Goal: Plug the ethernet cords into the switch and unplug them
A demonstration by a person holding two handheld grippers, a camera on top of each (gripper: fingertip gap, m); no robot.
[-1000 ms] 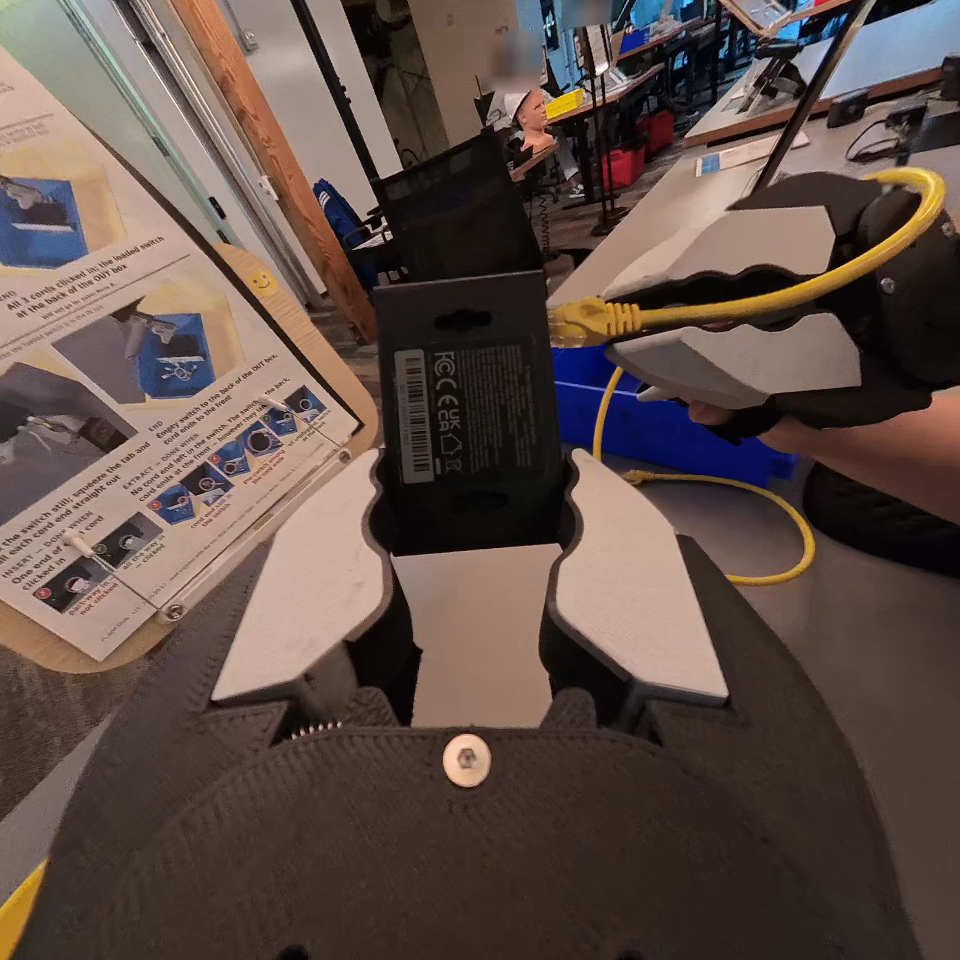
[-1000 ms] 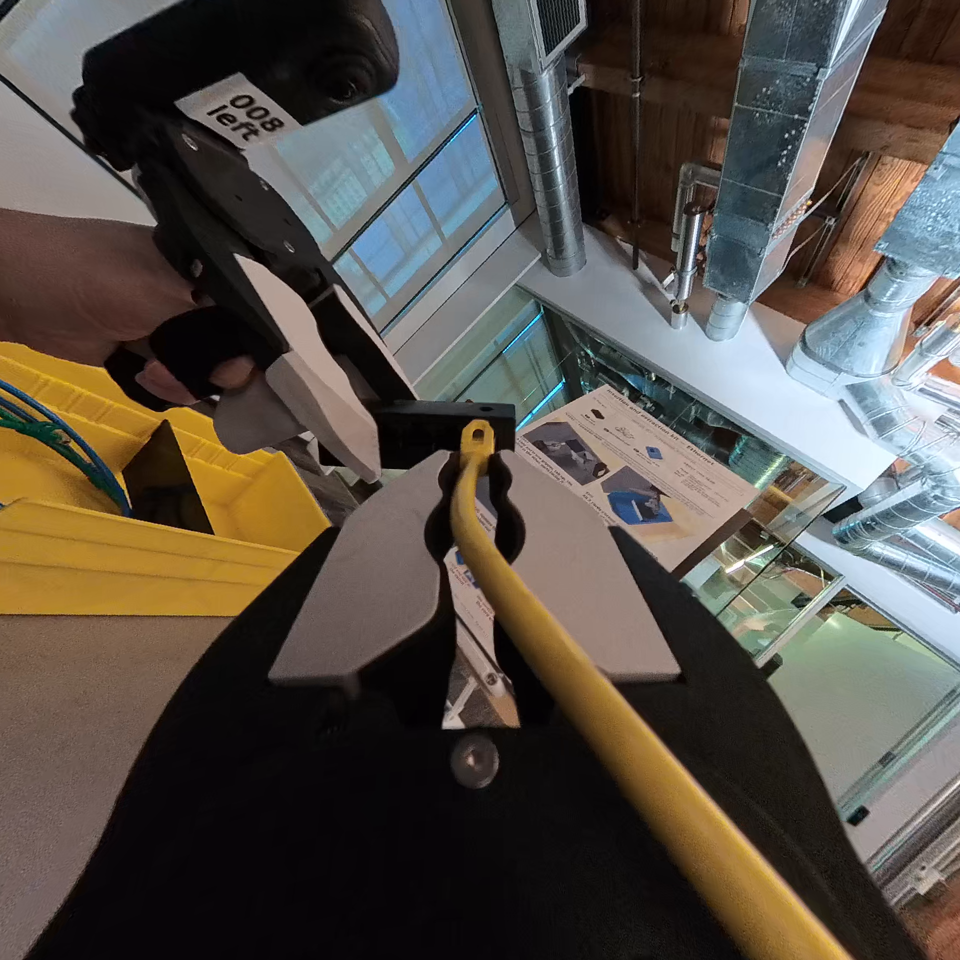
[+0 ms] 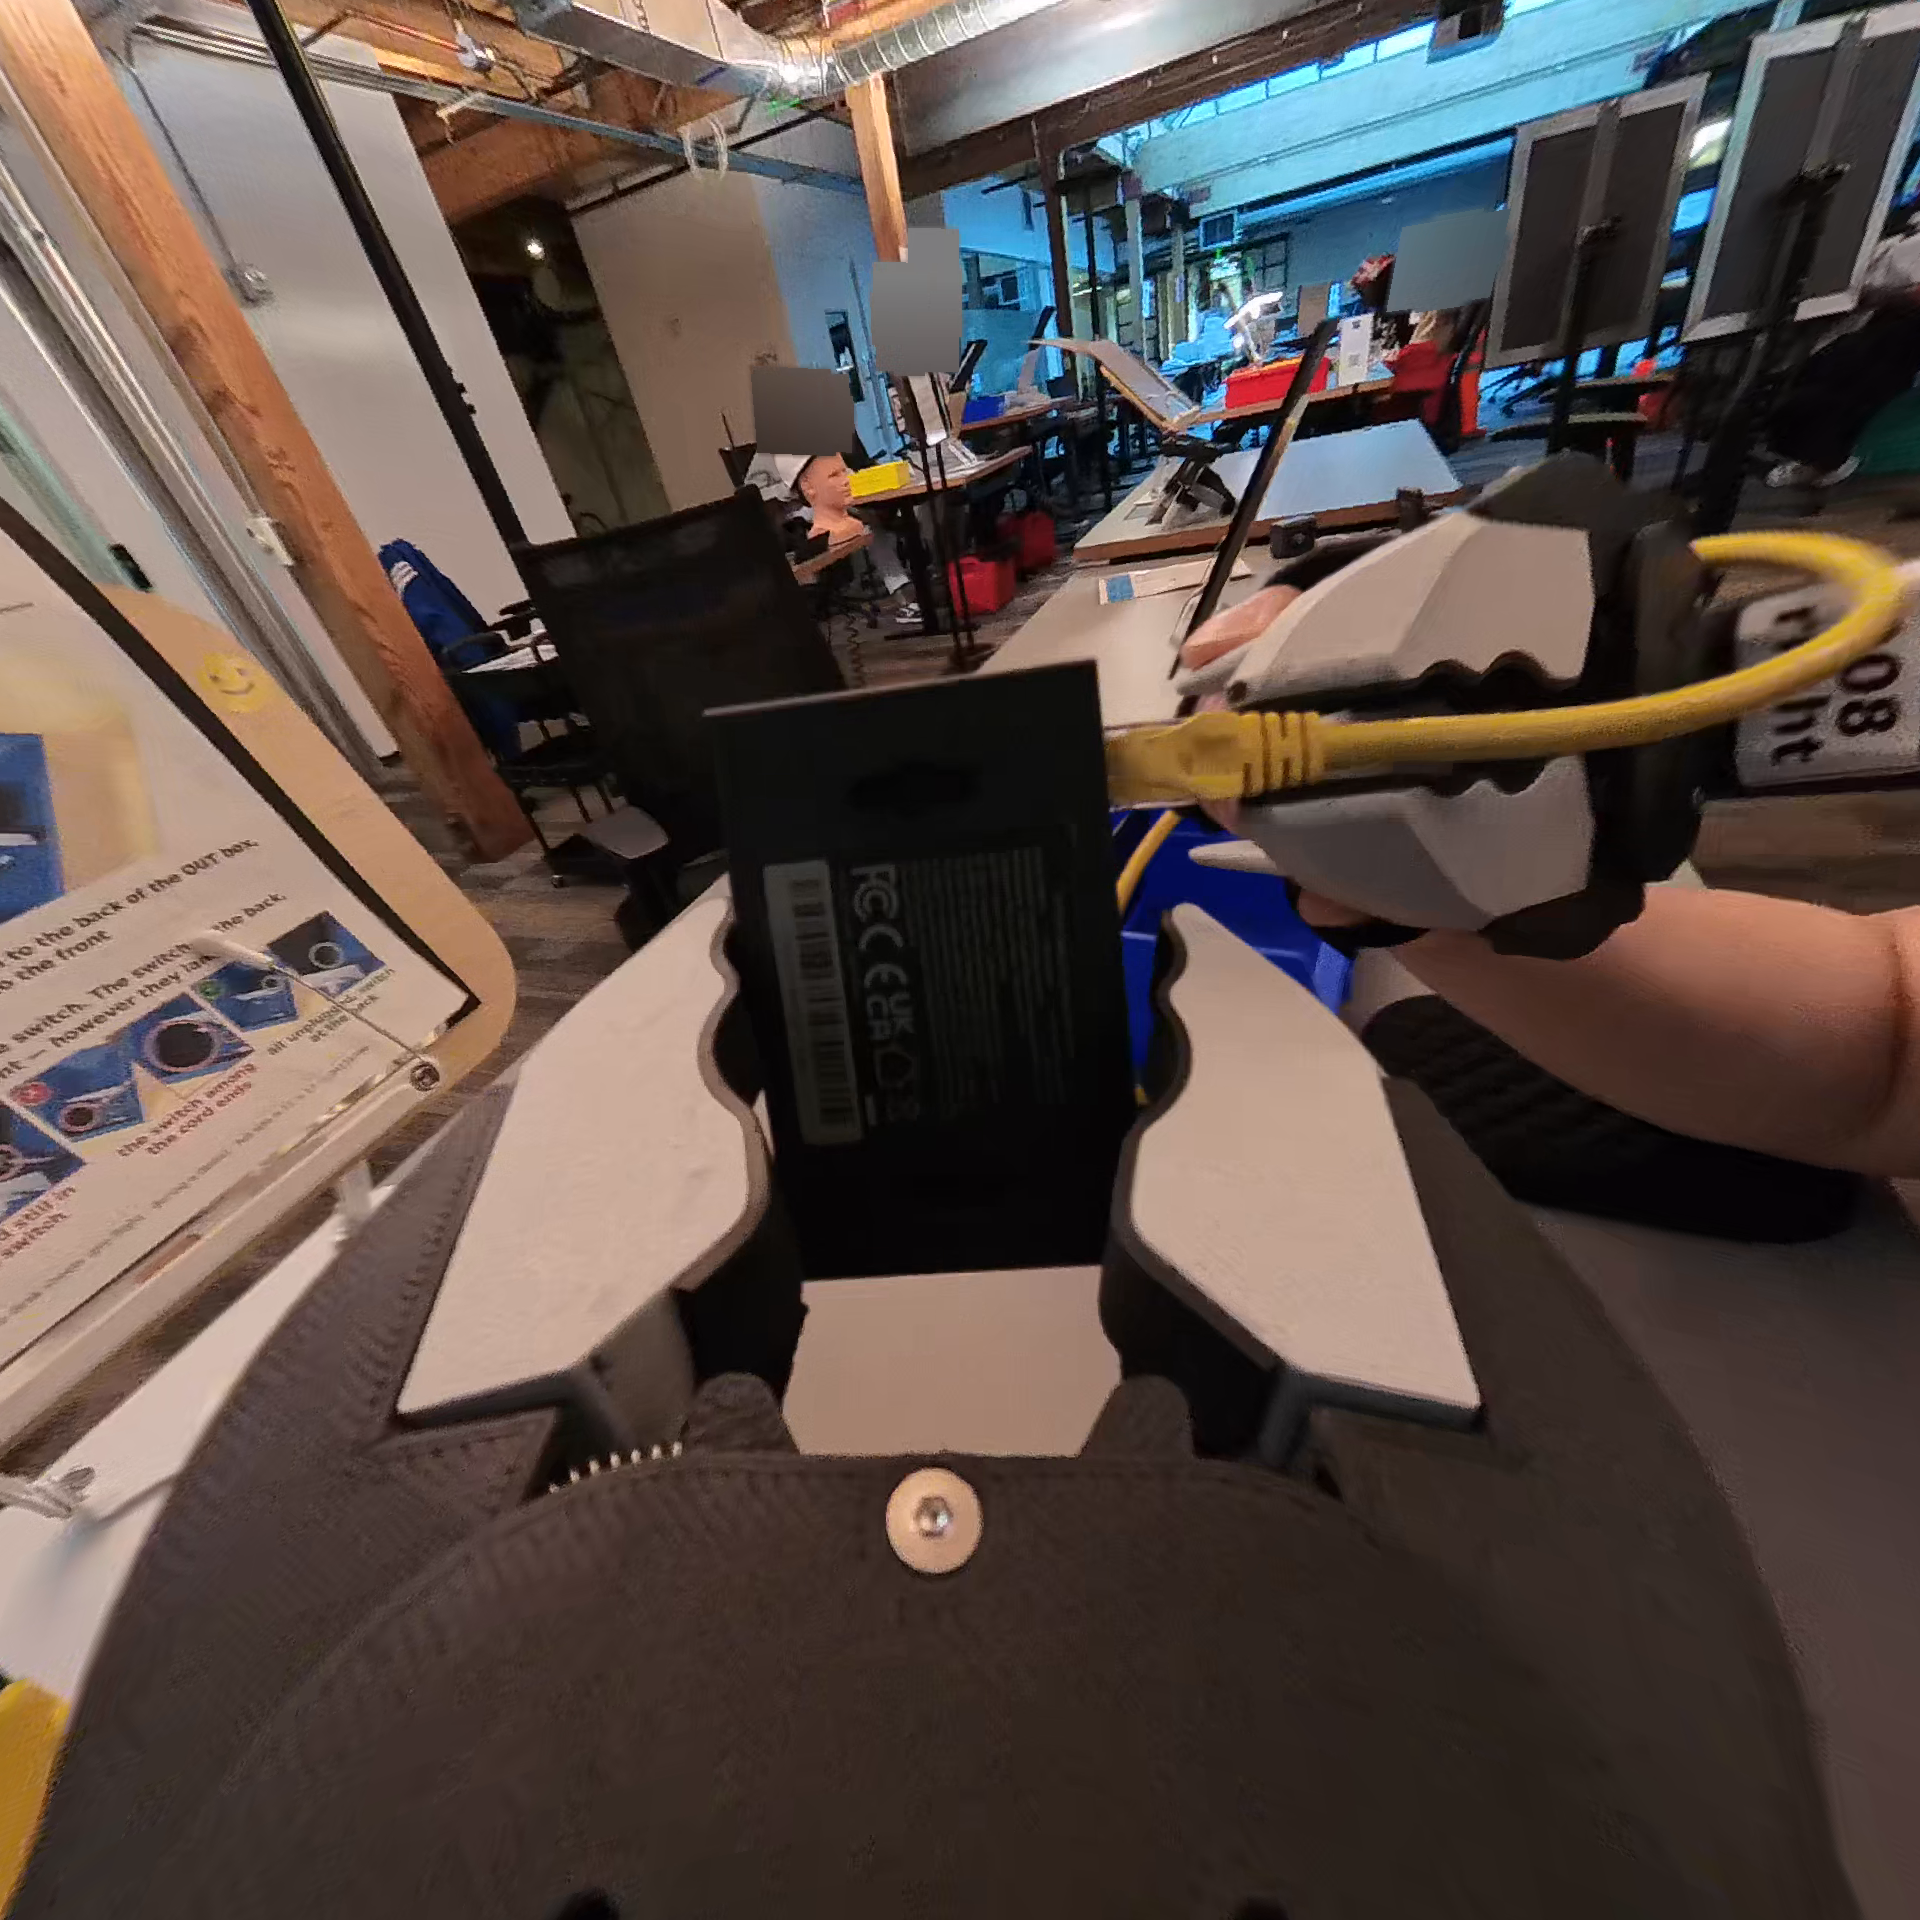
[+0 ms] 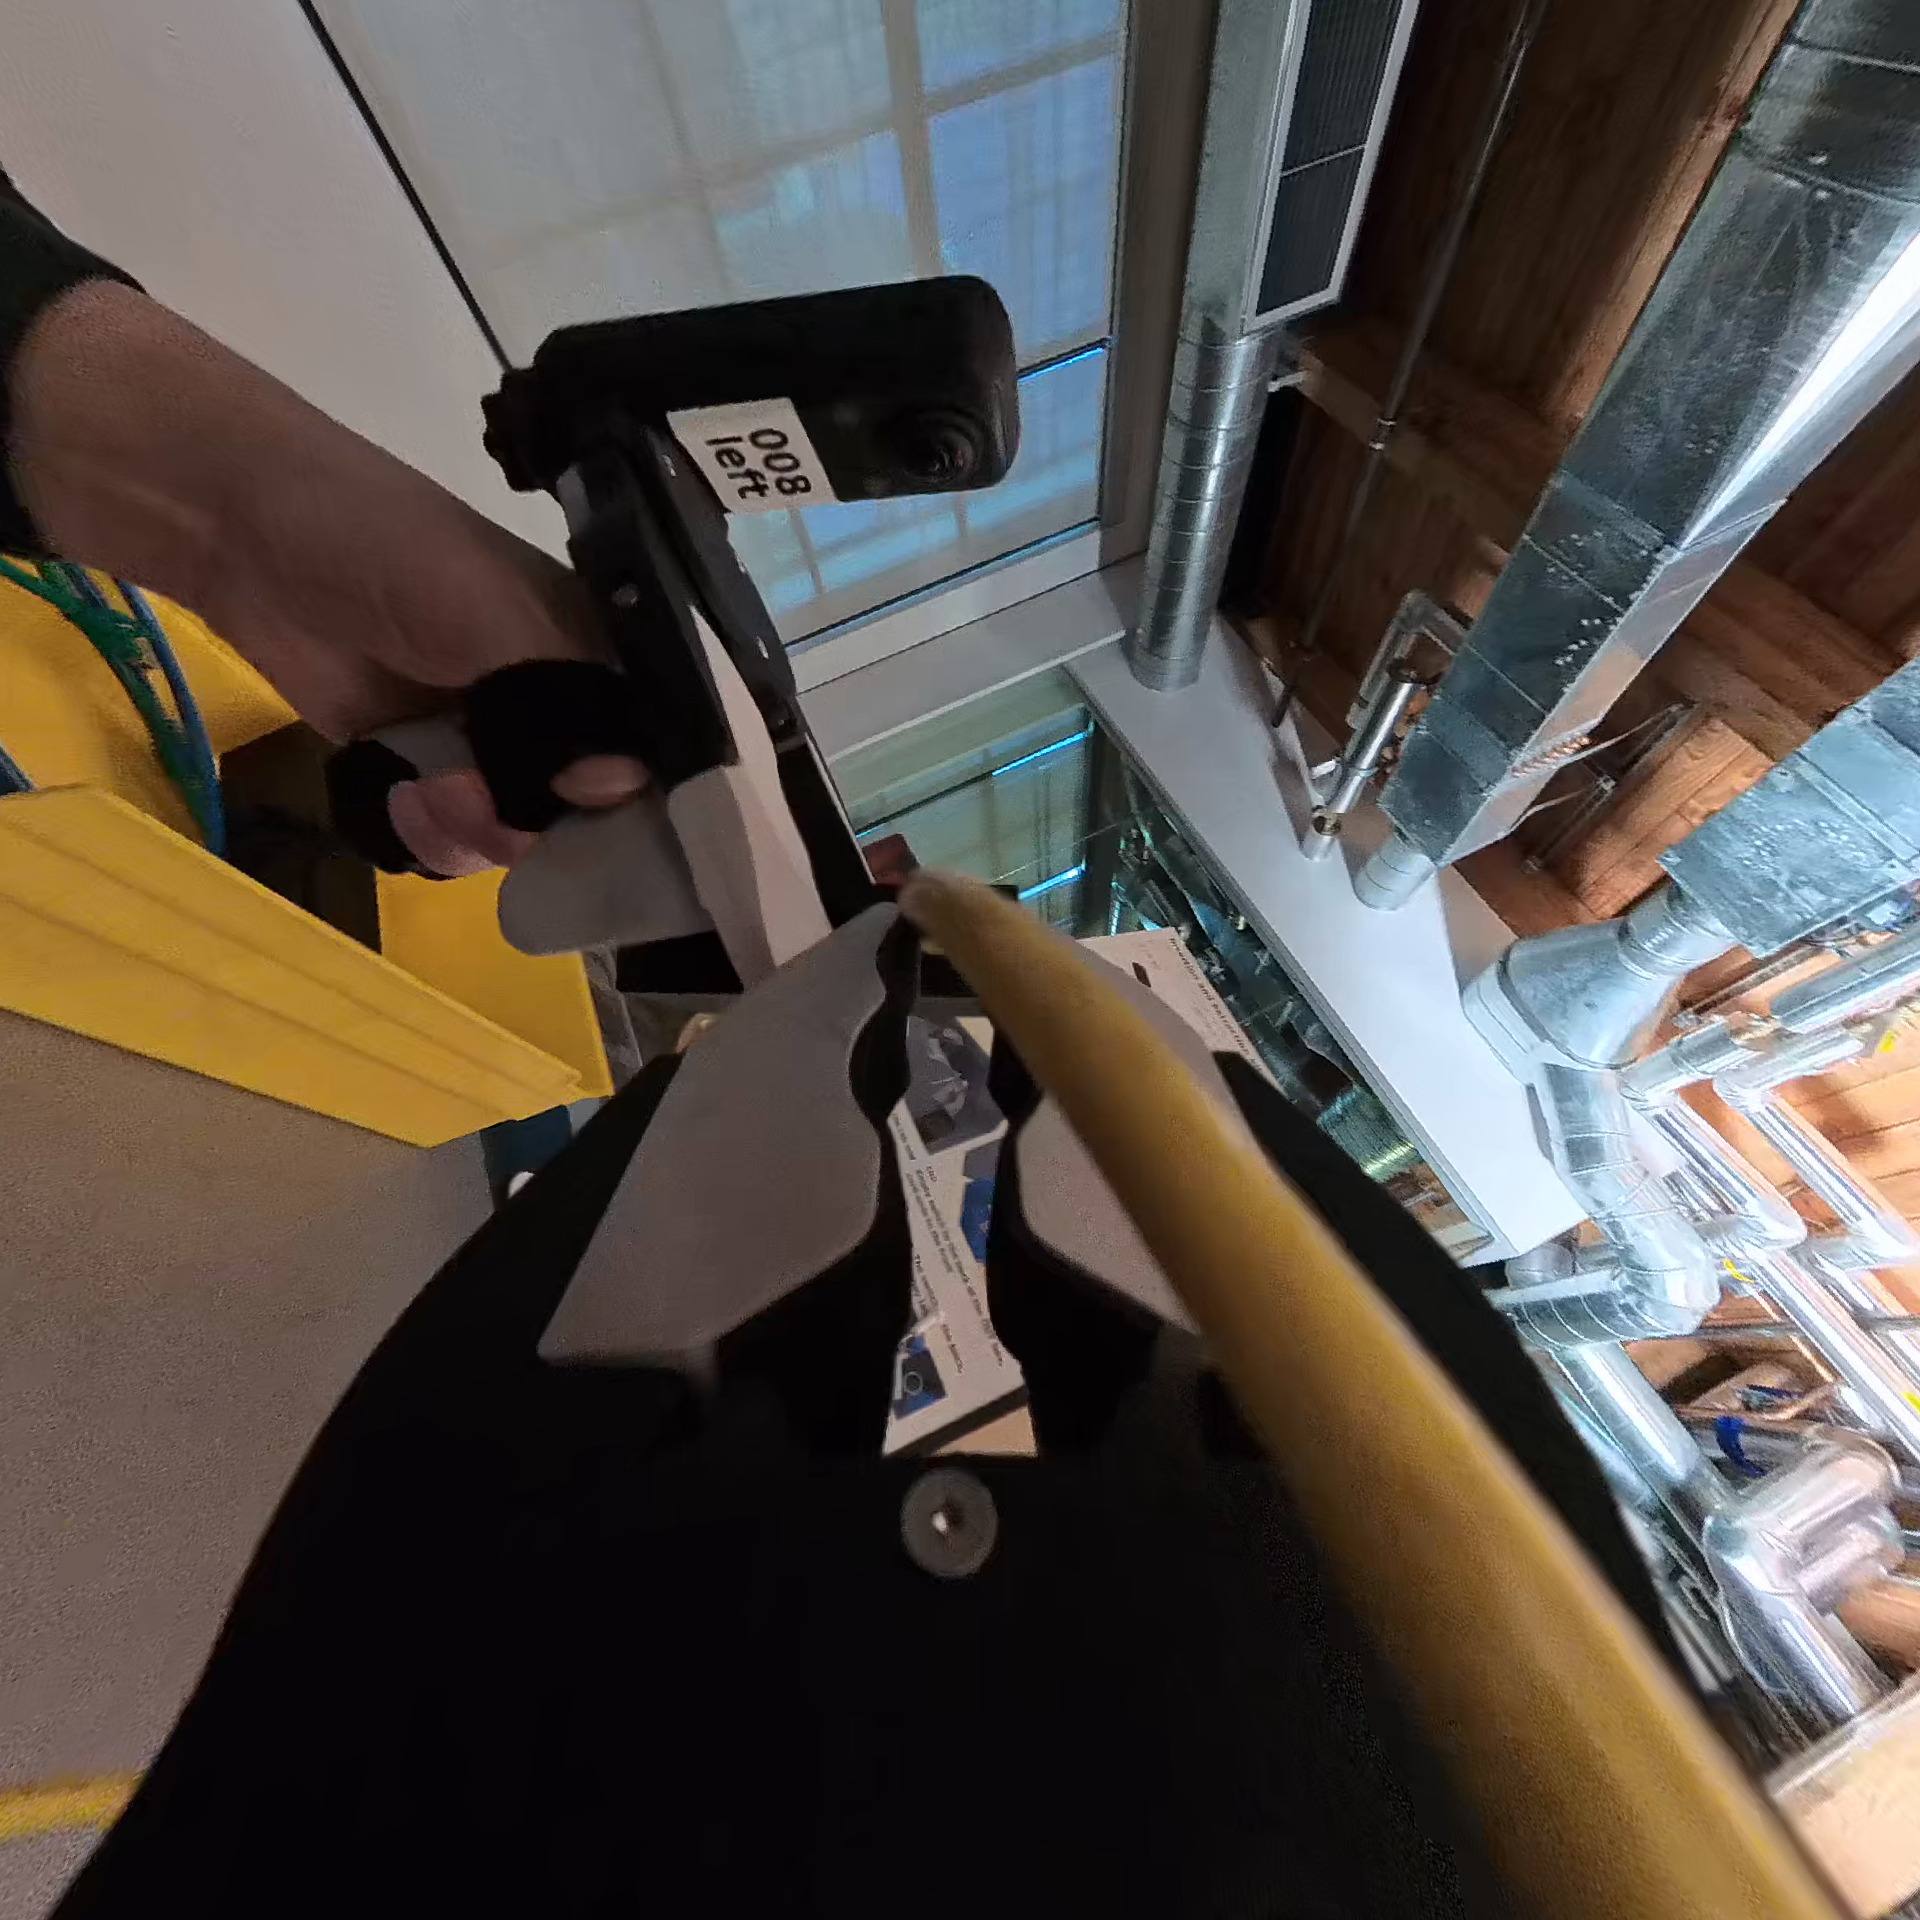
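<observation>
Left tongs are spread approx. as wide as the black switch and clamp it by both side edges. The switch stands upright btwn the two grey fingers, flat underside w/ a barcode sticker facing the camera, top half sticking out past the fingertips.

Right tongs come in from the right side, held by a person's hand in a fingerless black glove. Their jaws are nearly pressed together, pinching a yellow ethernet cord just behind its plug. The plug tip meets the switch's upper right edge; whether it is seated in a port cannot be told. Behind the jaws the cord loops up and back over the tool.

In the right wrist view, the cord runs diagonally over the right tongs, blurred, and hides the plug. The left tongs show ahead, gripped by the other hand.

Background: an instruction sheet on a wooden board at left, a blue bin behind the switch, a yellow bin on the grey tabletop.
</observation>
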